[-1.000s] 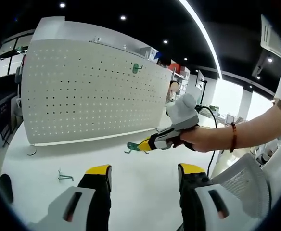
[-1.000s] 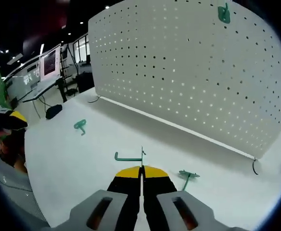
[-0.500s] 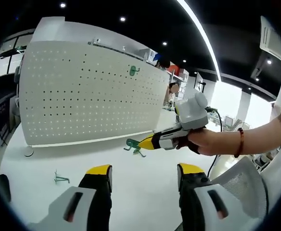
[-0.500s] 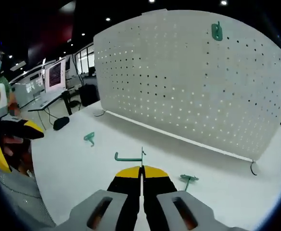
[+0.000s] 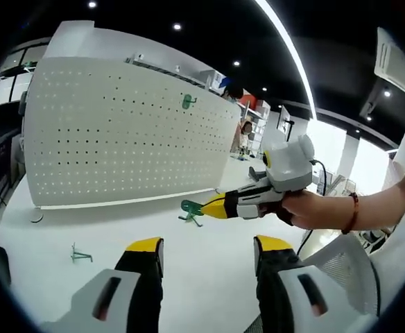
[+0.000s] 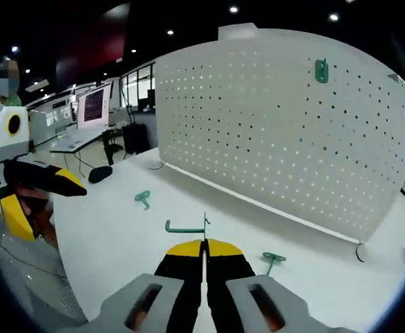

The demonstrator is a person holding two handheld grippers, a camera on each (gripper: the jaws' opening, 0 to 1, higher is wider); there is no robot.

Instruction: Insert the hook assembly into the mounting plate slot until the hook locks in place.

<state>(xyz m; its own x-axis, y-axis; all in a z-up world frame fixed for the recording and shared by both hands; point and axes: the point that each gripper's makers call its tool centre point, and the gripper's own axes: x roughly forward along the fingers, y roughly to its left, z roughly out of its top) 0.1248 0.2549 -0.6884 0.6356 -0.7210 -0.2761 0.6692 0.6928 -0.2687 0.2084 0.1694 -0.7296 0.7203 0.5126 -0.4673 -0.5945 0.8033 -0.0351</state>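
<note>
The white pegboard plate (image 5: 119,132) (image 6: 279,139) stands upright on the white table, with one green hook (image 5: 187,102) (image 6: 321,70) mounted near its top. My right gripper (image 6: 203,244) (image 5: 213,206) is shut on a green wire hook (image 6: 186,227) (image 5: 191,207), held above the table in front of the board. My left gripper (image 5: 209,246) is open with nothing between its jaws; in the right gripper view it sits at the left edge (image 6: 39,198). Loose green hooks lie on the table (image 6: 143,198) (image 6: 273,259) (image 5: 80,254).
A small black hook (image 6: 358,253) hangs by the board's lower right corner. The white table (image 6: 112,229) stretches between the grippers and the board. Desks with monitors (image 6: 91,107) stand behind on the left. A mesh chair back (image 5: 348,263) is beside the person's forearm (image 5: 369,208).
The right gripper with its hook has lifted slightly, and its view now faces the board more squarely. The left gripper has come further into the right gripper view. Both jaw states are unchanged.
</note>
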